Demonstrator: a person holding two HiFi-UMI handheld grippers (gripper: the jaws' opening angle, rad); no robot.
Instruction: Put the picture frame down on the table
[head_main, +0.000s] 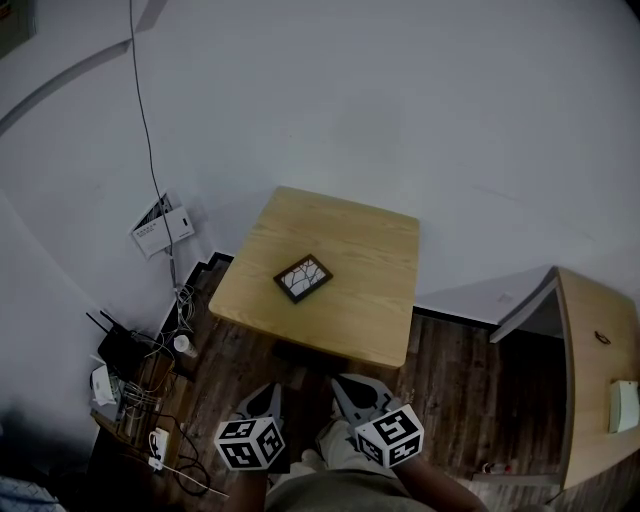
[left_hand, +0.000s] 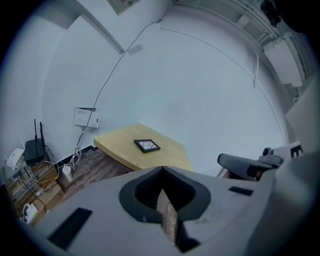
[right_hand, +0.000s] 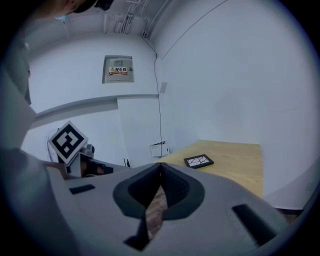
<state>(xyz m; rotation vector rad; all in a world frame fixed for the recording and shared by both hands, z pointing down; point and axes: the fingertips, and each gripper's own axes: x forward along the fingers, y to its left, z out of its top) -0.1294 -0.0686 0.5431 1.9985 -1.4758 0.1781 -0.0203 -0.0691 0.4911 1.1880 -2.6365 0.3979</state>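
Note:
A small dark picture frame (head_main: 303, 278) lies flat near the middle of the light wooden table (head_main: 370, 320); it also shows as the frame (left_hand: 147, 145) and the frame (right_hand: 198, 161) in the two gripper views. Both grippers hover low by the person's body, short of the table's near edge and well apart from the frame. My left gripper (head_main: 265, 397) is shut with nothing in it, its jaws meeting tip to tip (left_hand: 161, 171). My right gripper (head_main: 352, 388) is also shut and empty (right_hand: 160, 168).
A white wall box (head_main: 160, 225) with a cable hangs left of the table. Routers, cables and a cup (head_main: 182, 344) crowd the floor at the left. A wooden cabinet (head_main: 600, 380) stands at the right. Dark plank floor lies between the table and the person.

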